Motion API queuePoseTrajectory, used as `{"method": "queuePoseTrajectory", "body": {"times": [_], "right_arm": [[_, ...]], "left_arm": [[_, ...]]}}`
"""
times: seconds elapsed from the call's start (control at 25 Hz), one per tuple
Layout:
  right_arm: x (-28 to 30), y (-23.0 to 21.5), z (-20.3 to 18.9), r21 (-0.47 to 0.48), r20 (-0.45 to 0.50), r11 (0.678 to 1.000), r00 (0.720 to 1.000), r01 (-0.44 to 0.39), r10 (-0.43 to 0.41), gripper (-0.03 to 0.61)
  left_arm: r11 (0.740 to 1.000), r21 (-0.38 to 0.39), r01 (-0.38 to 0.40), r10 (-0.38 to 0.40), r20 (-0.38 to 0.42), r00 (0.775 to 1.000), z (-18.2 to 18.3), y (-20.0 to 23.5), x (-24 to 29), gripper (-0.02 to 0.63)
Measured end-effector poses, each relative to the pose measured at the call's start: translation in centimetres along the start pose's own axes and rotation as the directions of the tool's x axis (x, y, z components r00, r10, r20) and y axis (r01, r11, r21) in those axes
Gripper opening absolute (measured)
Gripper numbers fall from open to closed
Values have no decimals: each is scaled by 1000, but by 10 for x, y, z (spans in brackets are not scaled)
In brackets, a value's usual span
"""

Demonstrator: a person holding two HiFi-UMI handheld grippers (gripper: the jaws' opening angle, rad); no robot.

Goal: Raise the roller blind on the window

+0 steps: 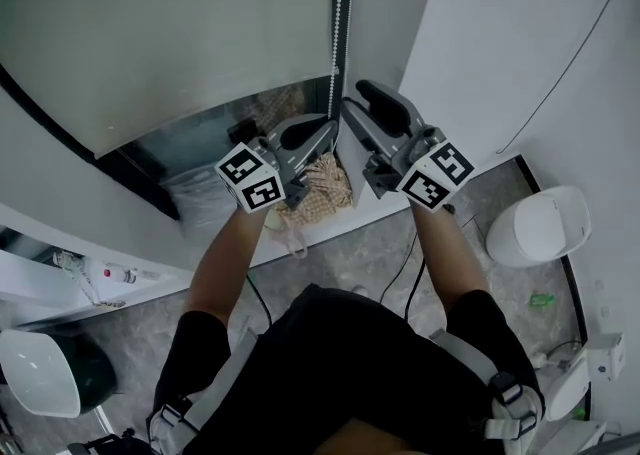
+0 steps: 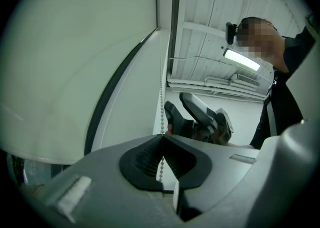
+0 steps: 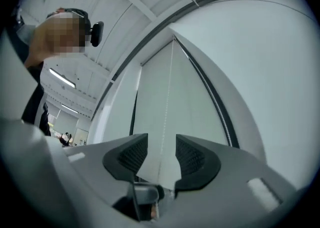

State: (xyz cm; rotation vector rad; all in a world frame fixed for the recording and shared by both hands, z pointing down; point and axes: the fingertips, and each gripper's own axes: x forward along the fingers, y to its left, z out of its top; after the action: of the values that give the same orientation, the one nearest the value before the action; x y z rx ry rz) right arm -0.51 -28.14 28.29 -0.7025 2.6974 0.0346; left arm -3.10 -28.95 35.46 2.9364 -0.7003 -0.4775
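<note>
From overhead, the bead chain (image 1: 341, 23) is hanging straight down at the window's right edge, beside the pale roller blind (image 1: 170, 33), which is leaving a strip of glass bare below. The right gripper (image 1: 356, 100) is sitting higher on the chain than the left gripper (image 1: 322, 135). In the left gripper view, the left gripper (image 2: 162, 139) is clenching the chain (image 2: 161, 106). In the right gripper view, the right gripper (image 3: 161, 154) is standing released, with the chain (image 3: 167, 91) running upright between its jaws and apparently touching neither pad. It looks to me like the hand placed for the next grasp.
</note>
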Motion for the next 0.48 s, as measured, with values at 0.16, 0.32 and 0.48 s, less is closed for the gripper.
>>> {"method": "queuePoseTrajectory", "body": {"times": [0.16,0.32,0.48], "right_arm": [[36,10,21,-75,-15,996,999,-41,40,169],[51,17,35,-76,16,996,999,-42,43,123],[63,22,43,-52,38,997,998,-50,52,87]], "left_arm": [[1000,17,10,-11,21,1000,0,-5,-3,6],[1000,21,3,-3,19,1000,6,-12,-8,6],[1000,8,4,-4,28,1000,8,-11,-15,6]]}}
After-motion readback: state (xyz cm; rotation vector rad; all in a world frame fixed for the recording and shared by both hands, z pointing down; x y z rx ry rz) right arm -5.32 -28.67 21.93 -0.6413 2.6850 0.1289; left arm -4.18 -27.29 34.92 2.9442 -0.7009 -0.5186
